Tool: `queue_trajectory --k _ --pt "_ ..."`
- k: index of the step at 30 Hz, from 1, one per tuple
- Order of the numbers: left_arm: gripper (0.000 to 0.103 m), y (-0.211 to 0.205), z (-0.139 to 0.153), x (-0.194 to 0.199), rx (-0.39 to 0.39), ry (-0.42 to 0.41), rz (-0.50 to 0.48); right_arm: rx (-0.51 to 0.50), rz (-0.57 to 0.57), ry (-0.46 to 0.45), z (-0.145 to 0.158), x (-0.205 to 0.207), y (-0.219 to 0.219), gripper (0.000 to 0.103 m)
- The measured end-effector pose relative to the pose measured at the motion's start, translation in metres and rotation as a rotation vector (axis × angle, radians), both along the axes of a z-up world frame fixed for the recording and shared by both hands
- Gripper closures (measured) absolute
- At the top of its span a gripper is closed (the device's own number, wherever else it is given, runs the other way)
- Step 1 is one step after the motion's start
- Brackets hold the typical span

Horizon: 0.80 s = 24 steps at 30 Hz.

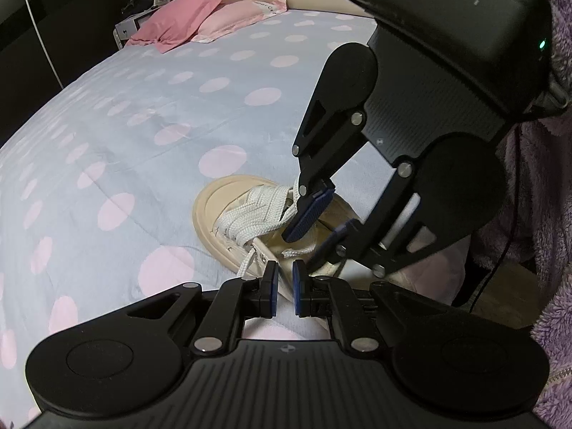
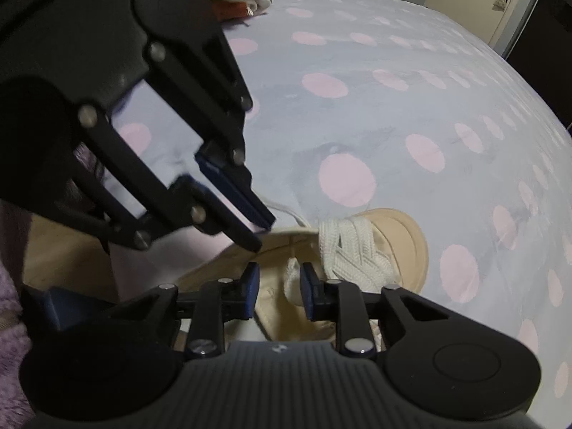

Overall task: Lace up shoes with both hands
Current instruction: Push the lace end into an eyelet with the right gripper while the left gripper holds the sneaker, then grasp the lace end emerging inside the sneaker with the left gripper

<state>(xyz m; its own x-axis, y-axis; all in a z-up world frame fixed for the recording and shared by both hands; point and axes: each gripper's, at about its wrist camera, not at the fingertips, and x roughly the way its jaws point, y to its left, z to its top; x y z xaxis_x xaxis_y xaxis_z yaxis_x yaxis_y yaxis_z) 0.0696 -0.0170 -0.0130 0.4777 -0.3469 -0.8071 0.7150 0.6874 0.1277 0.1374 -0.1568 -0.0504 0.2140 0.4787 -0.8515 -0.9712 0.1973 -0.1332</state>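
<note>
Left wrist view: pink pillows (image 1: 186,18) lie far up the dotted bed (image 1: 125,150). The right claw (image 1: 314,239) hangs over the shoe (image 1: 228,214), hiding its heel, jaws apart and empty. The left claw (image 1: 285,287) gapes narrowly, holding nothing.

Right wrist view: the left claw (image 2: 262,234) blocks the shoe's (image 2: 404,236) near side. Its white laces (image 2: 354,250) cross loosely; one end sits between the right claw's (image 2: 279,291) open jaws.

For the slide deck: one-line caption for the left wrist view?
Both grippers, left and right, jaws open, hover over a beige shoe with white laces on a polka-dot bedspread.
</note>
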Motion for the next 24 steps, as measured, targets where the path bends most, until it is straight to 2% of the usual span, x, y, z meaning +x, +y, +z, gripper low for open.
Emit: queue_trajectory --k 5,20,24 --pt "0.097 0.001 0.001 0.002 0.001 -0.001 0.000 -0.012 0.005 -0.039 -0.005 -0.002 0.000 0.100" --pt "0.097 0.004 0.002 0.001 -0.006 -0.027 -0.005 0.017 0.018 -0.095 0.012 -0.020 -0.007 0.102" --pt "0.097 0.006 -0.001 0.001 0.043 -0.049 -0.026 0.026 0.018 -0.103 0.009 -0.021 -0.001 0.102"
